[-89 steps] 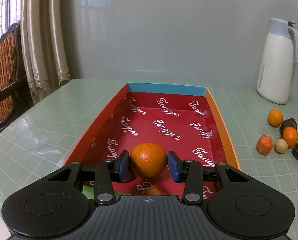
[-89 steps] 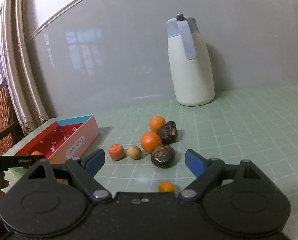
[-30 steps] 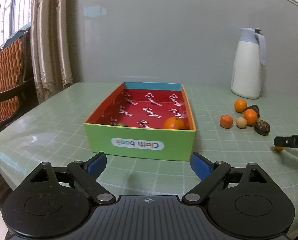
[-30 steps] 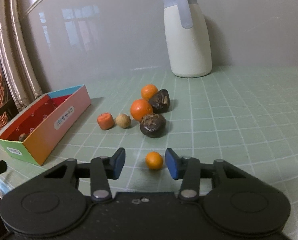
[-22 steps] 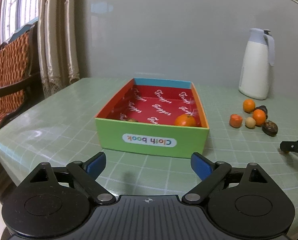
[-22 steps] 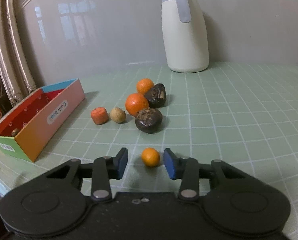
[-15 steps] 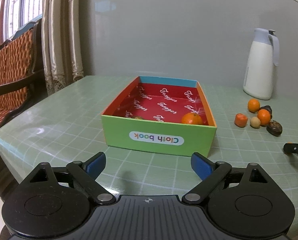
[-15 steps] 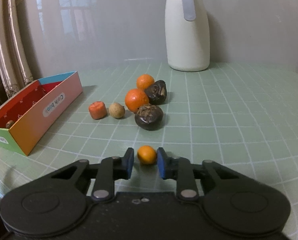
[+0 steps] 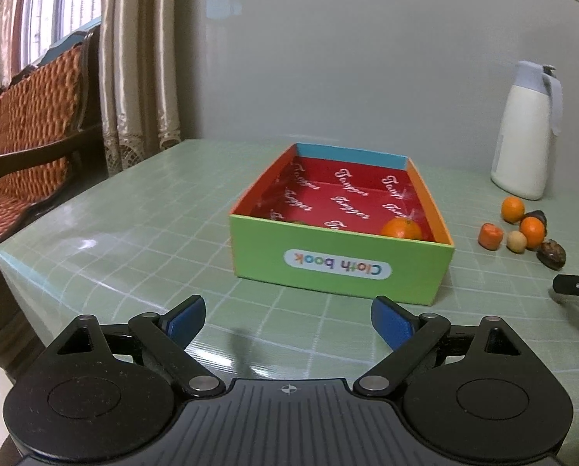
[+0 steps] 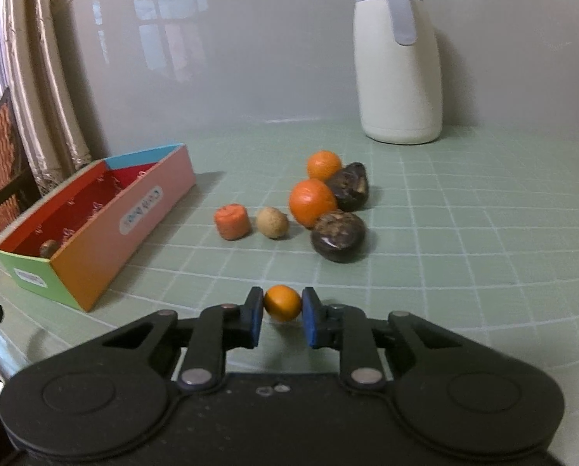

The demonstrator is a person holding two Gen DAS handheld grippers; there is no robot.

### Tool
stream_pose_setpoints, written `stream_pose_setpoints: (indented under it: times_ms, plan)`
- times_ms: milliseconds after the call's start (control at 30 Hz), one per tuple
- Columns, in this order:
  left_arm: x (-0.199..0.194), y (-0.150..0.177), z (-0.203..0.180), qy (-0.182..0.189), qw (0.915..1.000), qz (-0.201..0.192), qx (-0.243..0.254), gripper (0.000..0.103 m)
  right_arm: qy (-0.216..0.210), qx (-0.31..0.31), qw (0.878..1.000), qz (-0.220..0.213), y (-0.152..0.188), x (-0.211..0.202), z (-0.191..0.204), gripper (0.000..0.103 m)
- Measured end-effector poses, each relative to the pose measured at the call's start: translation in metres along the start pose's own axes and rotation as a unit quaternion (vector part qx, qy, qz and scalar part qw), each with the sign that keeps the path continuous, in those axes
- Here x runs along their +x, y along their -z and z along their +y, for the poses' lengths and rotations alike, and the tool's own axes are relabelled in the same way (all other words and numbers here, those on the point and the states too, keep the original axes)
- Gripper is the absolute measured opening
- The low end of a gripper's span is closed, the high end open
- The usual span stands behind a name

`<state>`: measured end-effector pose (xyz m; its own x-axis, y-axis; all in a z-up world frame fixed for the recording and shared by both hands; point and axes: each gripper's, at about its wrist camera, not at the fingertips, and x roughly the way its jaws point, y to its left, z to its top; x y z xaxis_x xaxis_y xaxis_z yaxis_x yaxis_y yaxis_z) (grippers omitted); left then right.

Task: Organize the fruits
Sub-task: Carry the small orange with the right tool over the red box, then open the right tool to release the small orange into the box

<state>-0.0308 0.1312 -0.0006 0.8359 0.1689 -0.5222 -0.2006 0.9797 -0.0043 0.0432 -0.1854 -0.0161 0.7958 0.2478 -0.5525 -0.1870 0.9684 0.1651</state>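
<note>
**Right jaws clenched on a small orange fruit; left jaws released before the box**

The right gripper had its jaws pressed on both sides of a small orange fruit, which sat low on the green gridded desk at the gripper's tips. Those jaws had just been closing, with the fruit between them.

From that fruit, the loose pile lay toward 12 o'clock: a dark wrinkled fruit nearest, a larger orange touching it at about 11 o'clock, a second dark fruit just behind, and a further orange at the far end. A pale round fruit and a reddish-orange chunk sat just beside each other at about 10 o'clock of the nearest dark fruit. A white jug stood well behind the pile near the wall.

The box lay at 9 o'clock of the pile, a small brown fruit in its near corner.

In the left wrist view, the left gripper hung with its jaws released, wide apart and gripping nothing, short of the box's green wall labelled "Cloth book". One orange in the box rested on the red lining at the near right corner. A wooden bench stood at 9 o'clock, beside curtains.
</note>
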Motion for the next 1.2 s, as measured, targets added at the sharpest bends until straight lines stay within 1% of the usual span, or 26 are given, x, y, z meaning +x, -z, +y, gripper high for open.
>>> stream_pose_setpoints:
  times_ms: [267, 500, 633, 767, 933, 1133, 1200]
  plan:
    - [0.005, 0.002, 0.023, -0.021, 0.9994, -0.001, -0.028, 0.092, -0.038, -0.011, 0.999, -0.012, -0.011, 0.001, 0.021, 0.020]
    - [0.011, 0.007, 0.045, -0.035, 0.9978, 0.004, -0.057, 0.092, -0.087, -0.032, 0.995, -0.023, -0.030, 0.005, 0.060, 0.020]
    - [0.012, 0.010, 0.056, -0.039, 0.9968, 0.004, -0.069, 0.092, -0.116, -0.053, 0.991, -0.030, -0.043, 0.011, 0.091, 0.020]
    - [0.012, 0.011, 0.068, -0.043, 0.9953, 0.005, -0.086, 0.092, -0.138, -0.075, 0.987, -0.023, -0.050, 0.025, 0.121, 0.020]
    - [0.013, 0.013, 0.077, -0.046, 0.9939, 0.007, -0.100, 0.092, -0.156, -0.092, 0.983, -0.004, -0.049, 0.041, 0.151, 0.020]
    - [0.015, 0.014, 0.083, -0.045, 0.9927, 0.011, -0.111, 0.092, -0.158, -0.102, 0.982, 0.012, -0.043, 0.049, 0.165, 0.021]
    - [0.015, 0.014, 0.083, -0.043, 0.9928, 0.012, -0.111, 0.092, -0.161, -0.100, 0.982, 0.018, -0.042, 0.051, 0.166, 0.025]
